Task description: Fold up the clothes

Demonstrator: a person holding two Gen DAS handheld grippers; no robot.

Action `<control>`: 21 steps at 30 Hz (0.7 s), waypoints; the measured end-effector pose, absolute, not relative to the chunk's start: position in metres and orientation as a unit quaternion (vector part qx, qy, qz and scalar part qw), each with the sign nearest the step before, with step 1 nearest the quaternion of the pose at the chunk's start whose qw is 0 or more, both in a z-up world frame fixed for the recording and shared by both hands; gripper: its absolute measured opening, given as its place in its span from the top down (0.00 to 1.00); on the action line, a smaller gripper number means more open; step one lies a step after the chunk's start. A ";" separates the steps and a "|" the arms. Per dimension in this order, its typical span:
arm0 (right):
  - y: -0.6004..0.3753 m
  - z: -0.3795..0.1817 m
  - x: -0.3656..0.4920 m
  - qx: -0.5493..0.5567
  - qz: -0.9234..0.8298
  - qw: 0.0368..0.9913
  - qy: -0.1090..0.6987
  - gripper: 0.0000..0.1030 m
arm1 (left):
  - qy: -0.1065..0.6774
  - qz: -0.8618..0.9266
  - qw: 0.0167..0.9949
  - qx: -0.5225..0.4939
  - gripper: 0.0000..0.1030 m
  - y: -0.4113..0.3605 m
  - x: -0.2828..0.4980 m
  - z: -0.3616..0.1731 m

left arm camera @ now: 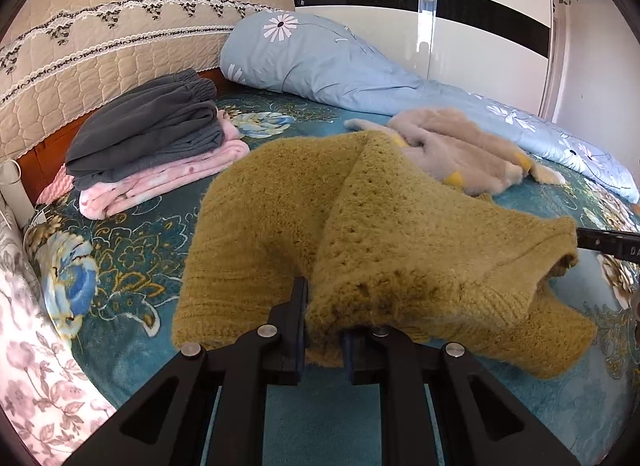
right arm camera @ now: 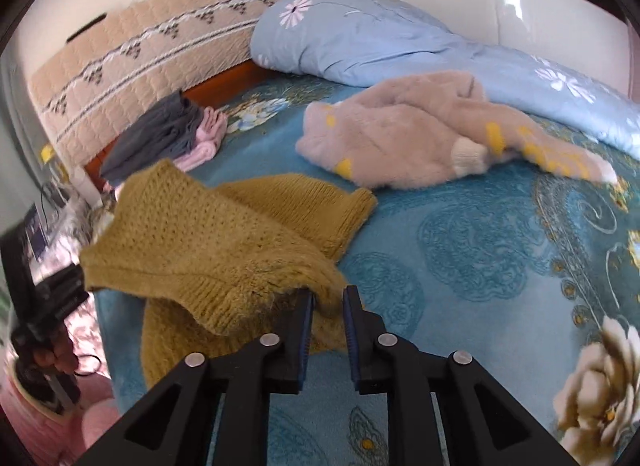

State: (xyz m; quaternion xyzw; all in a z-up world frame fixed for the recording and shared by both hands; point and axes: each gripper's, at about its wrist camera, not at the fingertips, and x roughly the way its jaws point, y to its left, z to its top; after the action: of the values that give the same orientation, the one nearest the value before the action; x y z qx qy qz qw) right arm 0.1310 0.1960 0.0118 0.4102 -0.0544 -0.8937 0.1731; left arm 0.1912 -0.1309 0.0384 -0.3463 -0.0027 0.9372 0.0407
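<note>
A mustard knit sweater point(left arm camera: 280, 205) hangs partly lifted over the teal floral bedspread point(left arm camera: 132, 250). My left gripper point(left arm camera: 324, 306) is shut on a thick fold of its near edge, and the cloth drapes over the right finger. In the right wrist view my right gripper point(right arm camera: 328, 298) is shut on another bunched edge of the same sweater point(right arm camera: 208, 234). Its black tip also shows at the far right of the left wrist view, at the sweater's cuff. The rest of the sweater sags onto the bed between the two grips.
A fluffy pink-grey garment point(right arm camera: 400, 133) with yellow patches lies crumpled behind the sweater. Folded grey and pink clothes point(left arm camera: 152, 133) are stacked by the quilted headboard point(left arm camera: 100, 37). A light blue duvet point(left arm camera: 340, 61) runs along the far side. A hand point(right arm camera: 52, 354) shows at the bed's left edge.
</note>
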 end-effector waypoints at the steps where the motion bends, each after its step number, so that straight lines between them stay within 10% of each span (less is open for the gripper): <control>1: 0.202 0.013 0.135 0.413 -0.893 0.167 -0.068 0.79 | -0.004 0.937 0.042 -0.346 0.86 -0.131 0.191 0.038; 7: 0.237 -0.002 0.132 0.440 -0.829 0.212 -0.274 0.75 | -0.011 0.936 0.045 -0.349 0.86 -0.133 0.194 0.036; 11: 0.246 -0.019 0.129 0.439 -0.769 0.246 -0.394 0.52 | -0.009 0.936 0.046 -0.348 0.86 -0.132 0.194 0.038; 19: 0.217 -0.032 0.097 0.450 -0.750 0.228 -0.428 0.51 | -0.010 0.934 0.044 -0.353 0.86 -0.131 0.194 0.038; 21: 0.215 -0.036 0.088 0.452 -0.745 0.215 -0.442 0.72 | -0.009 0.934 0.043 -0.354 0.86 -0.131 0.193 0.040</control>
State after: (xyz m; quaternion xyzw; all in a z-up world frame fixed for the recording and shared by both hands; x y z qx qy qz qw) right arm 0.0880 0.2146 -0.0358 0.4516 -0.4416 -0.7450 0.2147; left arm 0.1927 -0.1311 0.0403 -0.3536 -0.0093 0.9344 0.0427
